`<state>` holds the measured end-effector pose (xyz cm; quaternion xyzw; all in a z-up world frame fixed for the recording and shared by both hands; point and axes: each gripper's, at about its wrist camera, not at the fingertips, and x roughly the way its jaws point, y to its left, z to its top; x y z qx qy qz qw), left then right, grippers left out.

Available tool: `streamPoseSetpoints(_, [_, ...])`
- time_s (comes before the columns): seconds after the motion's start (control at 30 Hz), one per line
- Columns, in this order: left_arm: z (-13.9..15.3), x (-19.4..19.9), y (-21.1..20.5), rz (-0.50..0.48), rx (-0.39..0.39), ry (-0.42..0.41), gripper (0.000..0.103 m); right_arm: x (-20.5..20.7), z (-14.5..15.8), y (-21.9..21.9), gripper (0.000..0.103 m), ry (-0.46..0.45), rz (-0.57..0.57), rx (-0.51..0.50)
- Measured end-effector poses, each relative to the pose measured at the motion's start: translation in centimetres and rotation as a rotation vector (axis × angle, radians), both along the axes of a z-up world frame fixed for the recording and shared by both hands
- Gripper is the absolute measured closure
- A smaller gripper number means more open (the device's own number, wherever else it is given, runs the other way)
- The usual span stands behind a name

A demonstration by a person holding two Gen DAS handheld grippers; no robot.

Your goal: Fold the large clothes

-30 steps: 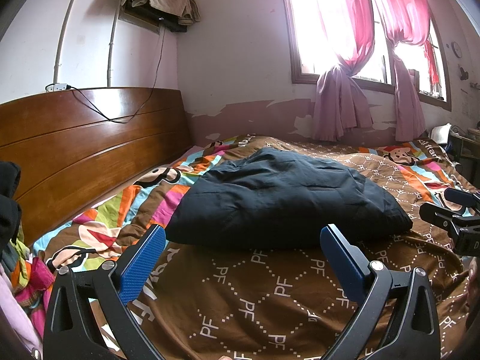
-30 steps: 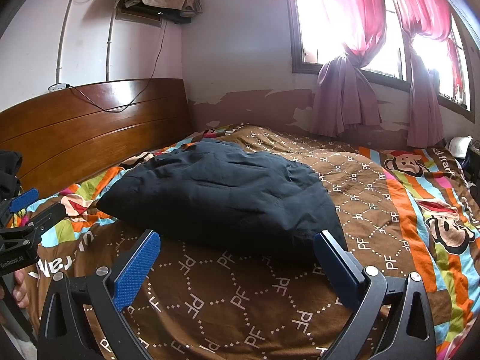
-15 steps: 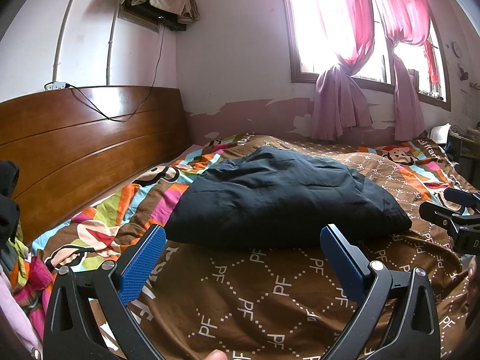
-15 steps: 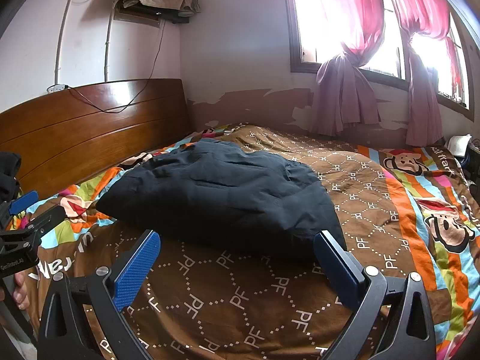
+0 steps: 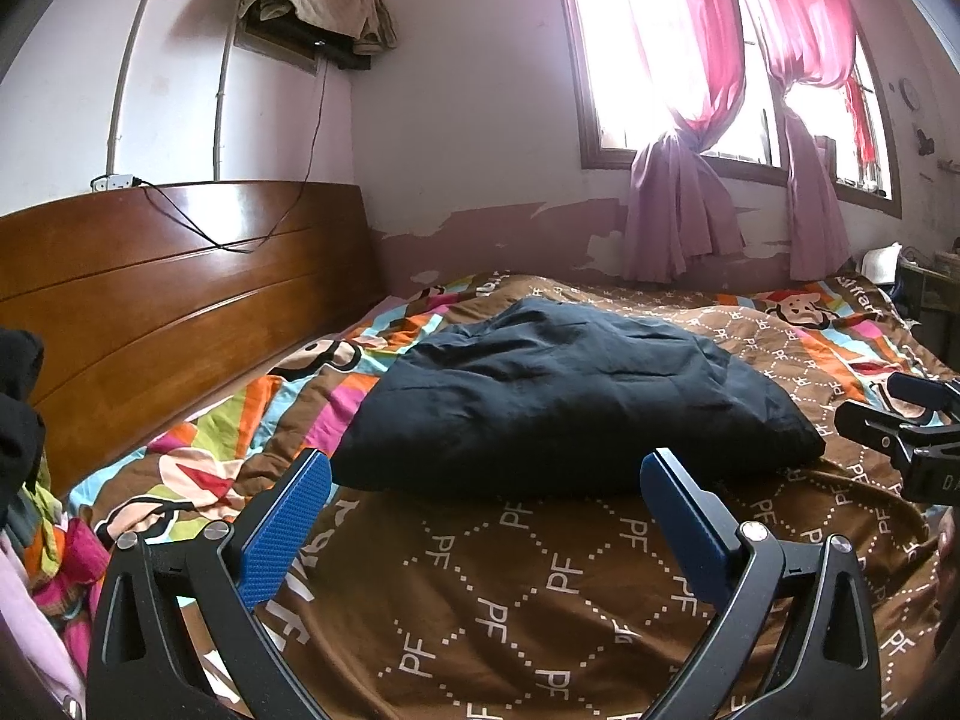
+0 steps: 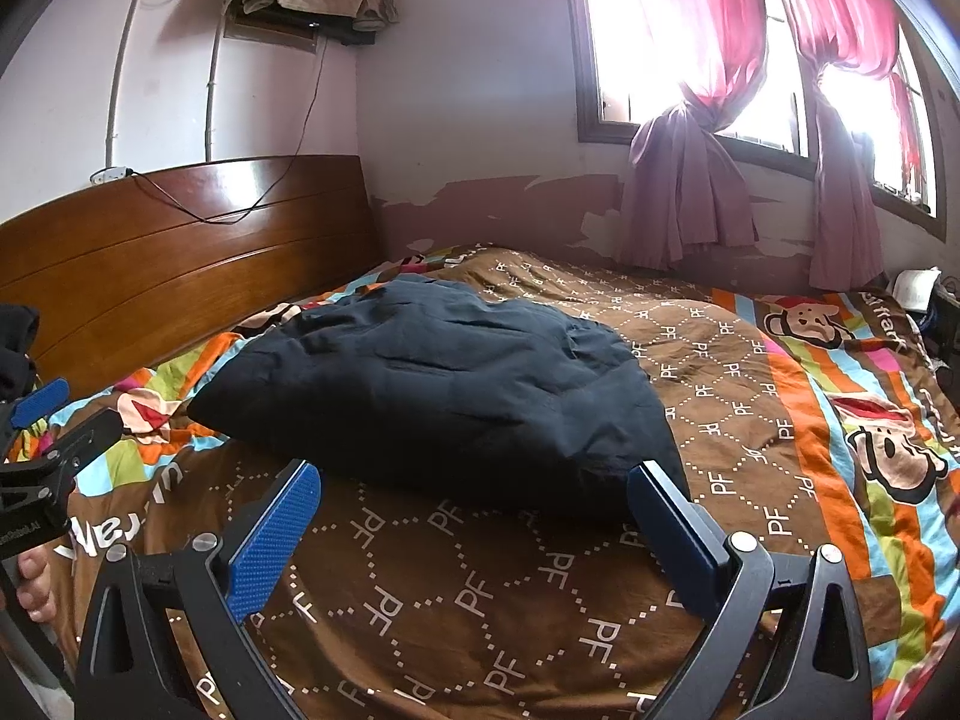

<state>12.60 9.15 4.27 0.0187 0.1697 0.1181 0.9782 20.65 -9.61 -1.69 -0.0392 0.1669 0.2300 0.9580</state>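
Observation:
A dark navy padded garment [image 5: 564, 402] lies in a folded, puffy heap on the bed; it also shows in the right wrist view [image 6: 444, 390]. My left gripper [image 5: 486, 510] is open and empty, a little in front of the garment's near edge, not touching it. My right gripper [image 6: 474, 516] is open and empty, just short of the garment's near right corner. The right gripper shows at the right edge of the left wrist view [image 5: 900, 432]; the left gripper shows at the left edge of the right wrist view [image 6: 42, 438].
A brown and striped cartoon bedspread [image 5: 540, 588] covers the bed. A wooden headboard [image 5: 150, 300] runs along the left. More clothes [image 5: 24, 468] are piled at the far left. A window with pink curtains [image 5: 690, 120] is in the back wall.
Both grippers have stayed open and nearly still. The garment has not moved.

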Motion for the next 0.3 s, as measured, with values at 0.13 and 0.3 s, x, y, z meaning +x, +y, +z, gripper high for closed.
streamPoseSetpoints(0.13, [-0.05,0.04,0.18,0.000,0.002,0.003,0.002,0.11,0.01,0.12,0.000,0.003,-0.002,0.000])
streamPoseSetpoints(0.3, [-0.11,0.05,0.33,0.000,0.003,0.003,0.002,0.23,0.00,0.42,0.000,0.011,-0.008,-0.002])
